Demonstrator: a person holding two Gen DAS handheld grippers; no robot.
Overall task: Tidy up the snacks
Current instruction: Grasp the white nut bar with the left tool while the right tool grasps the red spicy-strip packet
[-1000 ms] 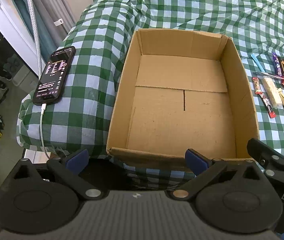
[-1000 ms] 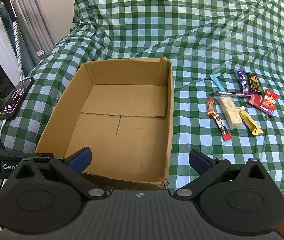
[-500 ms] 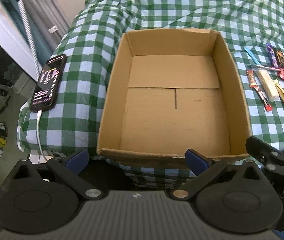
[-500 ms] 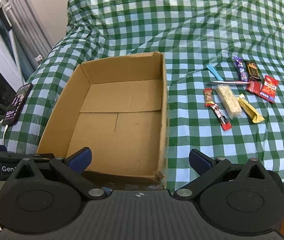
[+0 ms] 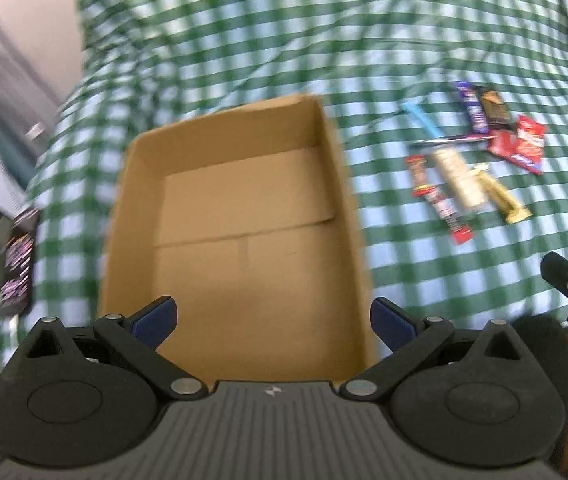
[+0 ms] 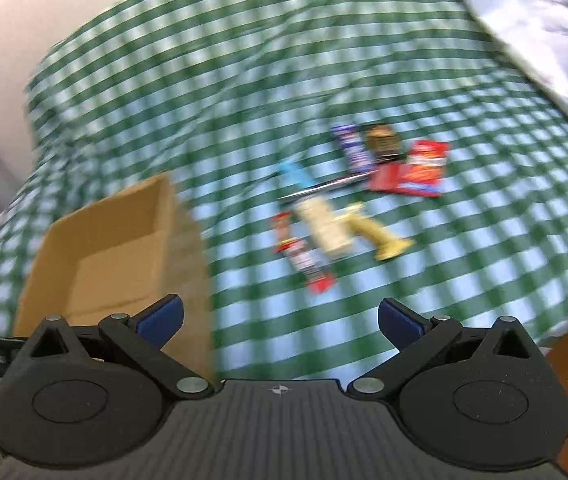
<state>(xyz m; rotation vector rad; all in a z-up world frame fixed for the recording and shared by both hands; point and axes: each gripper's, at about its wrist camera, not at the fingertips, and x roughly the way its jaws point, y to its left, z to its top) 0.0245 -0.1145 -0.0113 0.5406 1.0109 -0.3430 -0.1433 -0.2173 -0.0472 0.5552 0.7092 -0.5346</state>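
An empty open cardboard box sits on the green checked cloth; it also shows in the right wrist view. Several snacks lie in a cluster to its right: a red stick, a pale bar, a yellow bar, a red packet, a purple bar, a dark bar. The cluster also shows in the left wrist view. My left gripper is open and empty over the box's near edge. My right gripper is open and empty, short of the snacks. Both views are blurred.
A phone lies on the cloth left of the box. A blue stick and a thin silver pen-like item lie among the snacks. A grey-white sheet lies at the far right.
Both grippers have swung to the right and forward; the box has slid left in both views and the snacks are nearer the middle of the right wrist view. Both stay open.
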